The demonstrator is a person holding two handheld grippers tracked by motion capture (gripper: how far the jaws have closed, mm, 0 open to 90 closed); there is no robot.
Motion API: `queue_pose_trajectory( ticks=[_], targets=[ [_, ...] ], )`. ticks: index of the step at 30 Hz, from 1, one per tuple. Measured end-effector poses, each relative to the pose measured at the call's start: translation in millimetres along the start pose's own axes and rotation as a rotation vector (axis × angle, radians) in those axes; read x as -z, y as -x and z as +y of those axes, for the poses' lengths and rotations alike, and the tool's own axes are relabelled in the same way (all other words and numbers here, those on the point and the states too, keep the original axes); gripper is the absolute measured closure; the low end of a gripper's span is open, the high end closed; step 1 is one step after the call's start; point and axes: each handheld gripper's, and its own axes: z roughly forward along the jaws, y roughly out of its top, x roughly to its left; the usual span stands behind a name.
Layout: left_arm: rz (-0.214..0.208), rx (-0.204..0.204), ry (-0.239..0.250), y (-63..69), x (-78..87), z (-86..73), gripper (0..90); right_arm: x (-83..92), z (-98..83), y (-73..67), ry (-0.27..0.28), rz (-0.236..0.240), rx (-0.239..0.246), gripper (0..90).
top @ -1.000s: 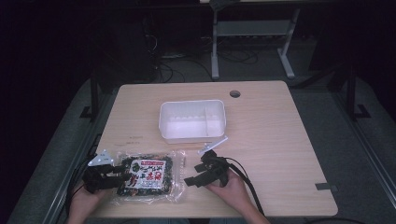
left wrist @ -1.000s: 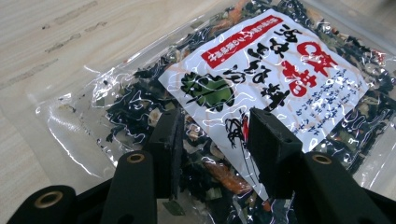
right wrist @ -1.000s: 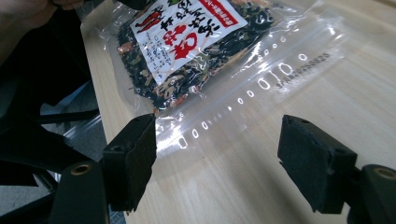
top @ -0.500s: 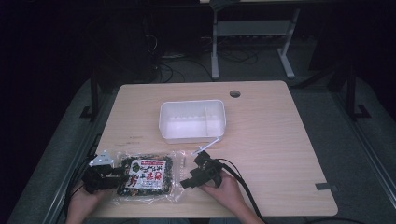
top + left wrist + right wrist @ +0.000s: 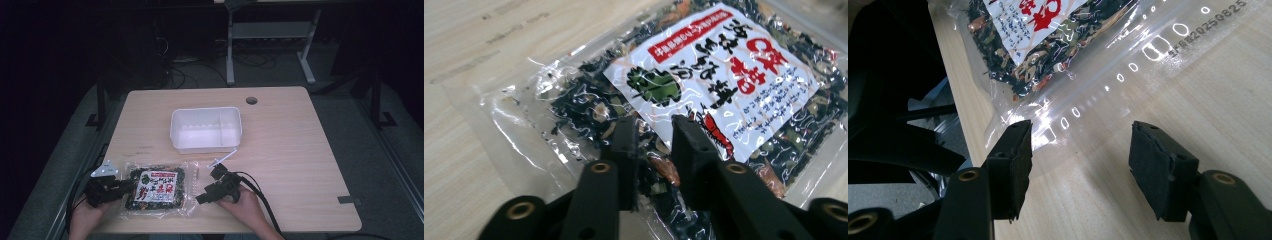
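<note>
Left claw (image 5: 651,150) nearly closed, pinching the seaweed packet (image 5: 704,100). Right claw (image 5: 1078,155) wide open, empty, straddling the clear sealed edge (image 5: 1128,60). Probably readying to tear; next, clamp right on that edge.

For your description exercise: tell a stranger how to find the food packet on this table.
Start at the wooden table and find the white tray near its middle. Come to the near edge, where the packet lies flat between two black tongs. It alone is clear plastic, full of dark dried bits, with a white label in red print.
</note>
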Motion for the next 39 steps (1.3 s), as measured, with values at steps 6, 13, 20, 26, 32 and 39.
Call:
queue_pose_trajectory(
  ticks=[6,13,20,26,32,39],
  targets=[
    [-0.002,-0.009,-0.028,0.0,-3.1,0.2,89.4,3.7,-1.0,0.6,0.006,-0.009,-0.004,41.6],
    [0.051,0.003,-0.056,-4.0,0.0,-2.4,89.6,1.9,-0.9,1.1,0.007,-0.004,-0.008,41.2],
    [0.068,0.011,-0.075,-7.3,0.7,-4.2,89.7,-3.9,0.1,2.9,-0.001,0.003,-0.029,41.2],
    [0.064,0.007,-0.099,-5.9,-4.1,-3.4,89.8,-11.2,0.3,3.0,-0.027,0.012,-0.041,41.3],
    [0.064,0.004,-0.097,-6.0,-4.5,-4.3,89.9,-13.2,-1.3,1.1,-0.04,0.046,-0.05,41.8],
    [0.054,0.009,-0.089,-7.5,-4.6,-5.4,89.9,-14.8,-3.6,0.0,-0.044,0.078,-0.075,43.9]
  ],
)
